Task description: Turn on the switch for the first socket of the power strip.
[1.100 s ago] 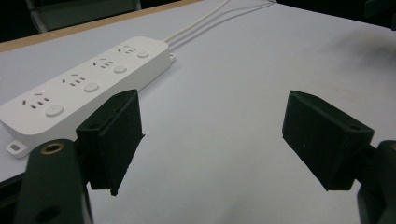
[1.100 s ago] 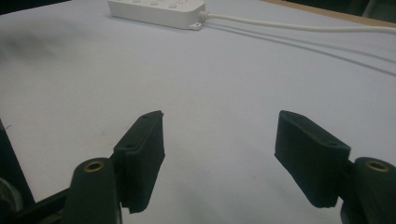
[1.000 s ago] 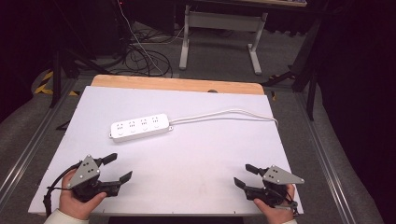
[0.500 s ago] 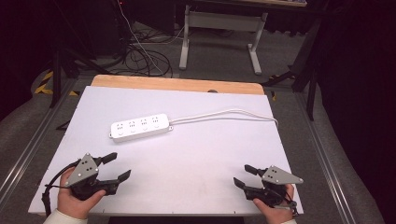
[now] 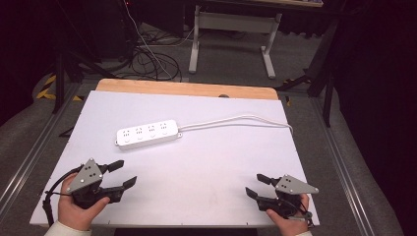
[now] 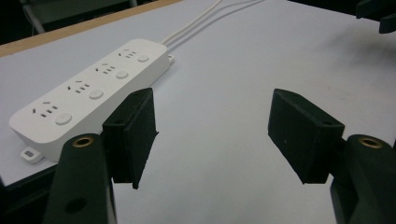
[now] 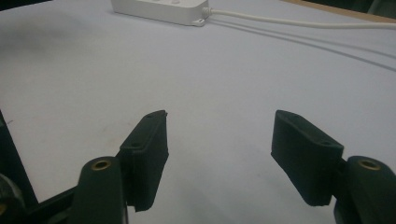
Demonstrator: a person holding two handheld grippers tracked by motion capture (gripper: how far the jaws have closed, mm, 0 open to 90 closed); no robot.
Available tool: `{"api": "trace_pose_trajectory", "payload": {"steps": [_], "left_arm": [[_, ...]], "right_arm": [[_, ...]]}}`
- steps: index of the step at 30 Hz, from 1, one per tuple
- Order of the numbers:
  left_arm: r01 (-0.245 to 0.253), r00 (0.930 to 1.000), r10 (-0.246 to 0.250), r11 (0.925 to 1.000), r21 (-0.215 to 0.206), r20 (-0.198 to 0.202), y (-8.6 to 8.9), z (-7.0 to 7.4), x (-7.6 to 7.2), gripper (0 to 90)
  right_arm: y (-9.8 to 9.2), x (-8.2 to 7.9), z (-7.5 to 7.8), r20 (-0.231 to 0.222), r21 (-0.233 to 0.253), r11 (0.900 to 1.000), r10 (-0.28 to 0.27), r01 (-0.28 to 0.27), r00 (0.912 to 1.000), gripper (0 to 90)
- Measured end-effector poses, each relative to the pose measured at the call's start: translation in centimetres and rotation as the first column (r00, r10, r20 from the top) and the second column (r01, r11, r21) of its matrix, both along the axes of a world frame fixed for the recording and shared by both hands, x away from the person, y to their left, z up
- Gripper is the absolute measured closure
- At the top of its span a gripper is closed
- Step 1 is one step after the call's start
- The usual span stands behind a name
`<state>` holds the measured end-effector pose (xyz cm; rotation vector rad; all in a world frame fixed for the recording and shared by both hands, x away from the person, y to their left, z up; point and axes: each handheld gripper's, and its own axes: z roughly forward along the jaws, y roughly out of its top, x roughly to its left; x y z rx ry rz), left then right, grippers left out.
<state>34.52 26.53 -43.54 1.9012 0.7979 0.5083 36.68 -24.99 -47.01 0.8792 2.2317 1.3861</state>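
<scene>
A white four-socket power strip (image 5: pixel 147 133) lies flat on the white tabletop (image 5: pixel 221 162), toward its far left, its white cord (image 5: pixel 236 120) running off to the right edge. The left tongs (image 5: pixel 121 174) sit near the front left corner, jaws spread wide and empty, pointing toward the strip, which lies just ahead of them. The right tongs (image 5: pixel 254 186) rest near the front right corner, likewise released, well apart from the strip

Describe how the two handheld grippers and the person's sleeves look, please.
Both grippers, left and right, are black, each with two flat, block-shaped fingers and a grey three-cornered plate on top. Brass-coloured inserts sit behind the fingers. A black cable trails from each. Light sleeve cuffs show at the wrists.
</scene>
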Motion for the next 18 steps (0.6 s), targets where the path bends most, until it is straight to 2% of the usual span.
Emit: {"api": "trace_pose_trajectory", "payload": {"steps": [3,7,12,14,18], "left_arm": [[0.013,0.9998,-0.013,0.9999,0.01,-0.014,-0.2,0.6,0.5,34.5],[0.017,0.9994,-0.017,0.9999,0.003,-0.029,-0.5,1.3,1.1,34.9],[0.041,0.9987,-0.041,0.9991,0.01,-0.032,-0.8,2.2,1.9,36.1],[0.052,0.9982,-0.051,0.9984,0.025,-0.03,-1.0,2.8,2.5,36.9],[0.055,0.9974,-0.055,0.9985,0.004,-0.046,-1.0,3.2,3.0,37.8]], "right_arm": [[0.0,0.0,0.0,0.0,0.0,1.0,0.003,-0.003,1.0,36.7],[0.1,0.0,0.0,-0.003,0.0,1.0,0.001,-0.001,1.0,36.7],[0.1,0.1,-0.1,-0.002,-0.002,1.0,0.005,-0.005,1.0,36.6],[0.1,0.1,-0.1,-0.005,-0.001,1.0,0.004,-0.004,1.0,36.6],[0.1,0.0,-0.1,-0.008,0.001,1.0,0.007,-0.007,0.9999,36.6]]}}
